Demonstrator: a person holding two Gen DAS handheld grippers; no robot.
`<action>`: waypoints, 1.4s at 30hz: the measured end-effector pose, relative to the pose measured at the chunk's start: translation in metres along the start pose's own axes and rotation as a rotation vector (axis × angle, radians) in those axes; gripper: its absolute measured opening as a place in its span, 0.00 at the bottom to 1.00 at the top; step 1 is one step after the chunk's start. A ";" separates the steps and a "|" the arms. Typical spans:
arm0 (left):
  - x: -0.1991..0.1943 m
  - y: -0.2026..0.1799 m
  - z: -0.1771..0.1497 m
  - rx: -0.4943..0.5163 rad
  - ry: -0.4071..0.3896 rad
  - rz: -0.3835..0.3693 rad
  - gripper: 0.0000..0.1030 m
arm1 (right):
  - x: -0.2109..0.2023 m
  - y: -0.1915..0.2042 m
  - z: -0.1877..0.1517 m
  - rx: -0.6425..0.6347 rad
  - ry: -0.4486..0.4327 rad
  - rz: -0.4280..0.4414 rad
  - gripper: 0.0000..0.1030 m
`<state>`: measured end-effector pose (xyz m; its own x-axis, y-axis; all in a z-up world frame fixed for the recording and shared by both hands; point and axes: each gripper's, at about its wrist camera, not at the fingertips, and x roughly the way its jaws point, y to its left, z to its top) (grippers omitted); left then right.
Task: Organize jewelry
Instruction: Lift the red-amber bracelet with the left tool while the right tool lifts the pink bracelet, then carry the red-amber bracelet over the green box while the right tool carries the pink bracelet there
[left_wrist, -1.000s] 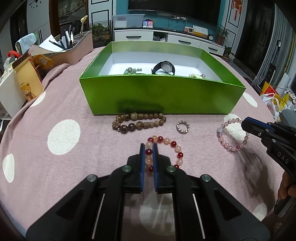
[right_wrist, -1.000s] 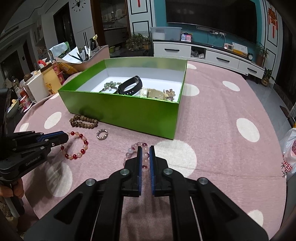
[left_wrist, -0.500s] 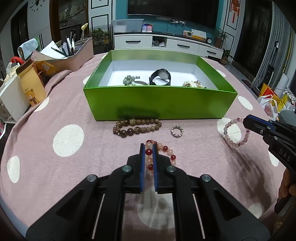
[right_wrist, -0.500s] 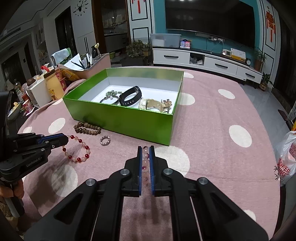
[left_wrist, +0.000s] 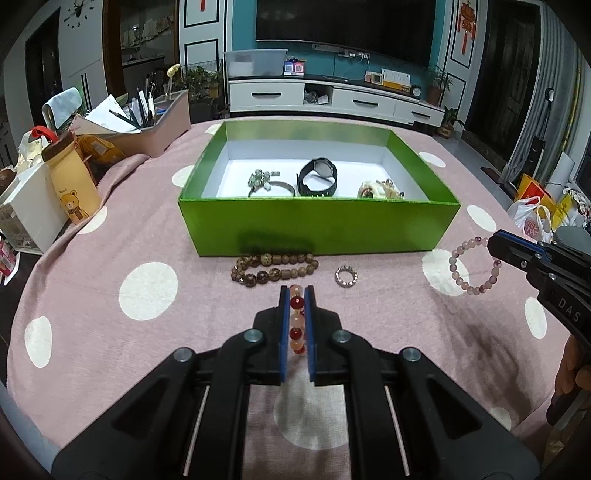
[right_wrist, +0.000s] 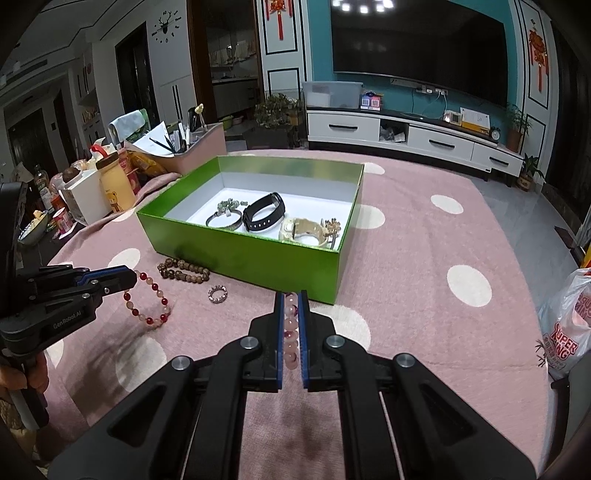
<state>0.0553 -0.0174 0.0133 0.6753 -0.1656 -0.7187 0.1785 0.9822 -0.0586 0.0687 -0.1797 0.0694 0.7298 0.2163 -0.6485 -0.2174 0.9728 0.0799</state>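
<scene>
A green box (left_wrist: 317, 229) sits on the pink spotted bench (left_wrist: 110, 258). Inside it lie a black watch (left_wrist: 317, 177), a silver bangle (left_wrist: 271, 186) and a cream watch (right_wrist: 304, 229). On the cloth just in front of the box lie brown beads (left_wrist: 273, 267) and a small ring (left_wrist: 346, 276). They are between the two tools and the box wall. A yellow bear bottle (left_wrist: 72, 184) and a tray of pens (left_wrist: 147, 125) stand off to the left.

The left gripper (left_wrist: 296, 295) points down at a slant. Its fingers are clenched on the red bracelet (right_wrist: 147, 301), which hangs off the bench, near the brown beads. The right gripper (right_wrist: 291, 299) slants down too, close to the box's near corner. Its fingers are clenched on the pink bracelet (left_wrist: 474, 266), which dangles above the cloth. A hand (right_wrist: 22, 376) holds the left tool's grip.
</scene>
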 end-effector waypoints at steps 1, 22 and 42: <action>-0.002 0.001 0.002 -0.002 -0.006 0.001 0.07 | -0.002 0.000 0.001 -0.001 -0.005 0.000 0.06; -0.029 0.017 0.045 -0.019 -0.092 0.002 0.07 | -0.021 -0.006 0.031 -0.028 -0.101 -0.016 0.06; -0.009 0.021 0.103 -0.014 -0.128 -0.002 0.07 | -0.003 -0.010 0.064 -0.030 -0.147 -0.006 0.01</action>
<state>0.1269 -0.0043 0.0900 0.7608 -0.1763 -0.6246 0.1702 0.9829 -0.0701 0.1099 -0.1846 0.1191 0.8179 0.2224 -0.5306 -0.2305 0.9717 0.0521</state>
